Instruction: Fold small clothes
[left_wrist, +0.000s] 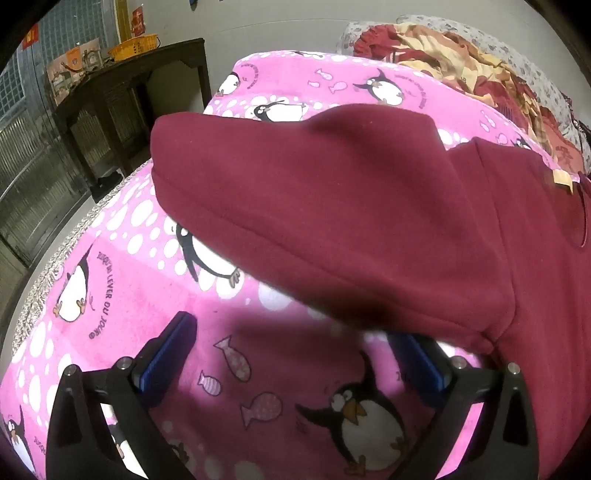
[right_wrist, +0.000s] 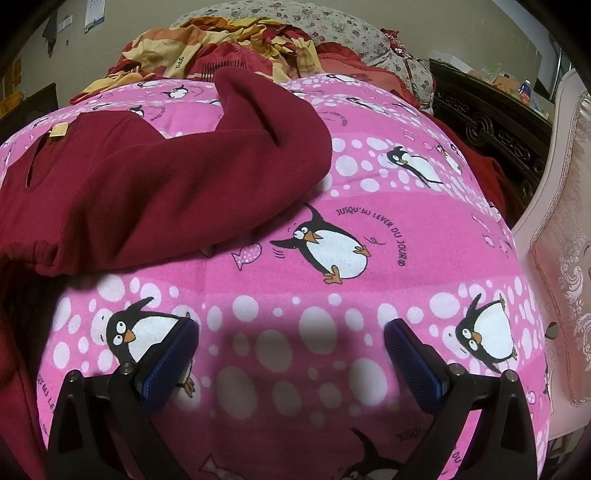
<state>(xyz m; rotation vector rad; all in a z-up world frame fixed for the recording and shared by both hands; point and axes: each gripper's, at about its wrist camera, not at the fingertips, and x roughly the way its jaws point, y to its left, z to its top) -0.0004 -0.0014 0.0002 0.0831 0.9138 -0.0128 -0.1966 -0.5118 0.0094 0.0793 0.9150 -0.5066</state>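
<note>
Both claws spread wide, nothing between the blue pads. Left claw (left_wrist: 291, 354) sits at bottom of the left wrist view over the pink penguin blanket (left_wrist: 122, 295); its right pad (left_wrist: 421, 365) is just under the edge of the maroon garment (left_wrist: 369, 214), can't tell if touching. Right claw (right_wrist: 291, 354) at bottom of the right wrist view, over bare blanket (right_wrist: 295, 332), apart from the garment.

Maroon garment (right_wrist: 147, 192) lies on the blanket: fills centre and right of the left wrist frame, one sleeve stretching toward upper left; in the right wrist frame it sits upper left, other sleeve (right_wrist: 266, 107) bent upward. Tan label (right_wrist: 59, 130) at the neck.

Behind, top of both frames: heap of red-yellow bedding (right_wrist: 229, 37) and a floral pillow (right_wrist: 332, 26). Upper left in left view: dark wooden table (left_wrist: 122, 92) with a yellow basket (left_wrist: 135, 46). Right edge of right view: pale pink upholstered chair (right_wrist: 557, 229).
</note>
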